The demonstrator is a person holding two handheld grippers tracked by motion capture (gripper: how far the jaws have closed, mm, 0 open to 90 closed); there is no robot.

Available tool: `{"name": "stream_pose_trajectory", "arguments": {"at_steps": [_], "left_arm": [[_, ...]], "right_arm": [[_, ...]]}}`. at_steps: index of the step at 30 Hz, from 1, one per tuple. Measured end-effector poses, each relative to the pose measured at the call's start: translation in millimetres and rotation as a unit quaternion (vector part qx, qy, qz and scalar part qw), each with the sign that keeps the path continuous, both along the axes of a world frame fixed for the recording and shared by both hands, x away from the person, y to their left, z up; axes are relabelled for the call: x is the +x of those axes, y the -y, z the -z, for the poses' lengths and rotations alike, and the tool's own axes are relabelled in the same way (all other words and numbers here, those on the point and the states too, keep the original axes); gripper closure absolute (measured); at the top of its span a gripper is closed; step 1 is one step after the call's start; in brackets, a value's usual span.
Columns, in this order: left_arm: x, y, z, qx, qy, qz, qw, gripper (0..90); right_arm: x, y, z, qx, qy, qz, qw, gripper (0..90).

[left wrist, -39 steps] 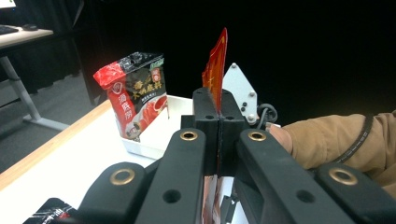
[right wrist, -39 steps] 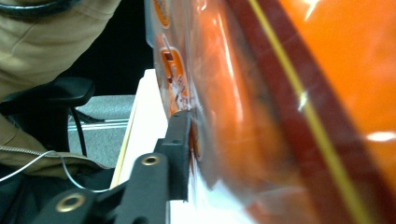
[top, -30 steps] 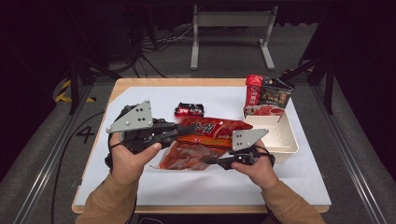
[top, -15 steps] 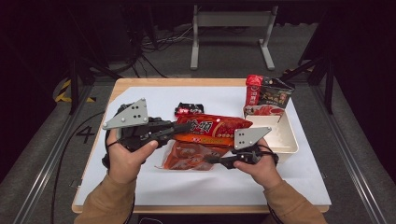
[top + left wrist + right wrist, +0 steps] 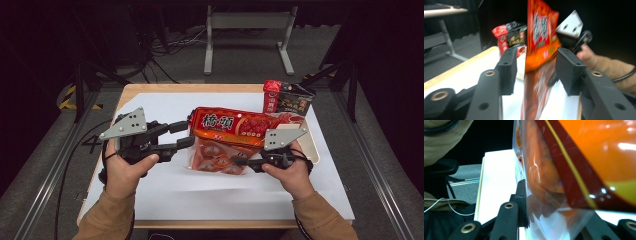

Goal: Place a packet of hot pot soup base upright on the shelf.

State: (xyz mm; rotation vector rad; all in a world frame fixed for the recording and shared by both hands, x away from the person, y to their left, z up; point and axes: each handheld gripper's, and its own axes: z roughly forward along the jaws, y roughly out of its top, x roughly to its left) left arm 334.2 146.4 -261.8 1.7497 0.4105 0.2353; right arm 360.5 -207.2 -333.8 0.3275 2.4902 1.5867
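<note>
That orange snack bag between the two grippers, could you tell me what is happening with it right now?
A person is holding the orange snack bag up off the white sheet with two hand-held grippers. The right gripper is shut on the bag's lower edge. The left gripper has its jaws open on either side of the bag's other end, not yet pinching it. Behind, a dark and red snack packet stands at a beige tray on the table's far right.

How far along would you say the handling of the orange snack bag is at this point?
Done: the glossy orange snack bag is off the table, the right gripper shut on its lower edge. In hand: the left gripper has open jaws either side of its end. Left: closing them; the destination is unclear, perhaps the beige tray.
</note>
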Motion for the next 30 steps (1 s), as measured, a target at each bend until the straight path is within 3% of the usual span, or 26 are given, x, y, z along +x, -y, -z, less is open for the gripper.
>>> {"name": "stream_pose_trajectory", "arguments": {"at_steps": [11,18,22,30], "left_arm": [[6.8,-21.4,29.1,0.035,-0.02,-0.047,0.9981,40.3],[11.5,-39.3,47.7,0.038,-0.044,-0.072,0.9957,36.6],[14.2,-52.1,53.8,0.045,-0.046,-0.095,0.9934,30.5],[19.3,-65.6,65.9,0.061,-0.049,-0.132,0.9882,26.4]], "right_arm": [[7.4,30.4,-25.5,-0.006,-0.025,0.07,0.9972,70.2],[11.1,45.8,-37.9,0.004,-0.035,0.102,0.9942,70.2],[12.1,52.1,-43.9,0.006,-0.031,0.113,0.993,70.2],[14.7,64.2,-50.7,0.008,-0.026,0.134,0.9906,70.2]]}}
